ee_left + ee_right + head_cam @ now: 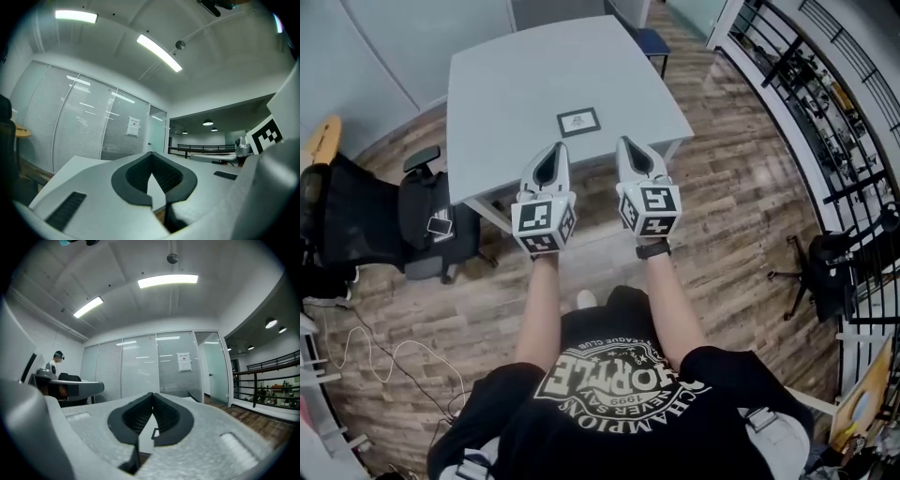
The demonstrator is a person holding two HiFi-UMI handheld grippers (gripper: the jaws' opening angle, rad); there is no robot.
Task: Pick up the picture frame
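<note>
A small dark-edged picture frame (pixel 578 121) lies flat on the pale grey table (pixel 516 84), near its front edge. Both grippers are held level in front of that edge, side by side and apart from the frame. The left gripper (pixel 559 146) is shut with nothing in it, its tip just left of and below the frame. The right gripper (pixel 624 142) is also shut and empty, its tip just right of the frame. In the left gripper view the shut jaws (pixel 151 155) point over the tabletop. A corner of the frame (pixel 154 432) shows under the right gripper's (pixel 153 395) closed tip.
A black office chair (pixel 431 230) with a phone on it stands left of the table, and a blue chair (pixel 654 40) at its far side. A black railing (pixel 825 103) and another chair (pixel 825 272) are on the right. A person (pixel 55 363) sits at a far desk.
</note>
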